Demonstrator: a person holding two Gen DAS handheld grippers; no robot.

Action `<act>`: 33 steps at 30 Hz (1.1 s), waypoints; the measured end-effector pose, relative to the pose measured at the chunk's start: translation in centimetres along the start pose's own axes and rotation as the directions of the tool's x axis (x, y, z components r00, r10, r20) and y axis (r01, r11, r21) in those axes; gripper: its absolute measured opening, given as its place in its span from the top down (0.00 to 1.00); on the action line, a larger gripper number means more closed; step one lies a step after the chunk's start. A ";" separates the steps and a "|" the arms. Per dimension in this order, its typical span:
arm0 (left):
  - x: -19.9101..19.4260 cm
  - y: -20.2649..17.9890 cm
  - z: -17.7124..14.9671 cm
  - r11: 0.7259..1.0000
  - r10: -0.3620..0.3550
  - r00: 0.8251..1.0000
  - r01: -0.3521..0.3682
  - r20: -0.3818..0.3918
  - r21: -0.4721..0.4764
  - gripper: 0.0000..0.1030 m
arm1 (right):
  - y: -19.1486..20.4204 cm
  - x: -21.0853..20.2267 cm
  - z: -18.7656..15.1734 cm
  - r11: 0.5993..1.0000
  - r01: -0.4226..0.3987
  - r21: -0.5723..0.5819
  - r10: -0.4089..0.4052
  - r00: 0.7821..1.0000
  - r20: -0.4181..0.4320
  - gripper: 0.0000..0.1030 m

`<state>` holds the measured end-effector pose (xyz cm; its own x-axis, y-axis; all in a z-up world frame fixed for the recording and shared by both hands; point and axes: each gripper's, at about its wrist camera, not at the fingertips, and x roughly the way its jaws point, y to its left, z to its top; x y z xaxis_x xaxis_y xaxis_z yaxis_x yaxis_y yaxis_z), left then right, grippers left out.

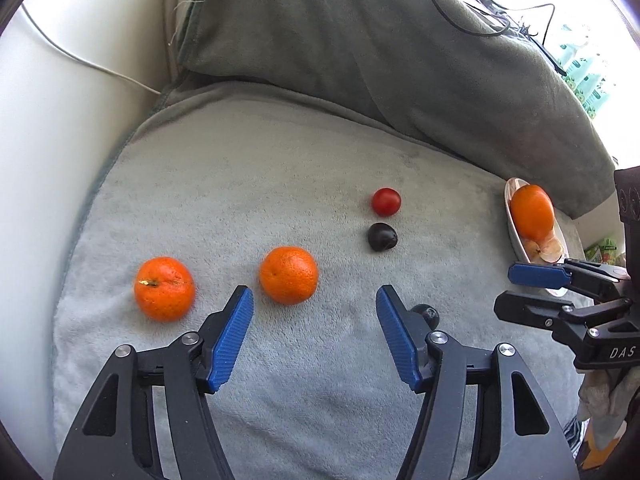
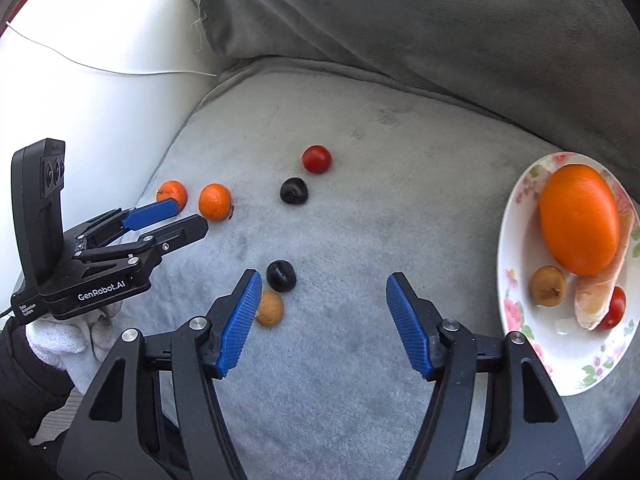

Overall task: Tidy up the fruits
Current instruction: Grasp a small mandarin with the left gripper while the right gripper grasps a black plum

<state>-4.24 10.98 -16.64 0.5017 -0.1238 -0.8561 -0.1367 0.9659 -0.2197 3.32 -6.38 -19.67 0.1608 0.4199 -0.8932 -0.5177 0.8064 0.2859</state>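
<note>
Two mandarins (image 1: 164, 289) (image 1: 288, 275) lie on the grey blanket, also in the right wrist view (image 2: 172, 195) (image 2: 215, 201). A red tomato (image 1: 386, 201) (image 2: 316, 159) and a dark plum (image 1: 382, 236) (image 2: 294, 191) lie further back. A second plum (image 2: 281, 275) and a small brown fruit (image 2: 269, 308) lie by my right gripper's left finger. A floral plate (image 2: 520, 320) at the right holds a big orange (image 2: 579, 225), a brown fruit, a peel and a tomato. My left gripper (image 1: 316, 296) is open and empty just before the right mandarin. My right gripper (image 2: 323, 284) is open and empty.
A grey cushion (image 1: 360, 40) stands behind the blanket. A white sofa arm (image 1: 48, 128) with a thin cable borders the left. Black cables lie over the cushion top at the right.
</note>
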 end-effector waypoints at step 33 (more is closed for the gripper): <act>3.6 0.3 0.5 0.998 0.037 0.999 -0.035 -0.040 0.056 0.63 | 2.8 6.7 1.4 0.999 -0.034 0.001 0.034 0.990 -0.139 0.70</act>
<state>-2.09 10.95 -19.54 0.4618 -0.0971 -0.8817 -0.1056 0.9809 -0.1633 4.14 -0.69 -24.38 0.0250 0.3854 -0.9224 -0.5217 0.7921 0.3168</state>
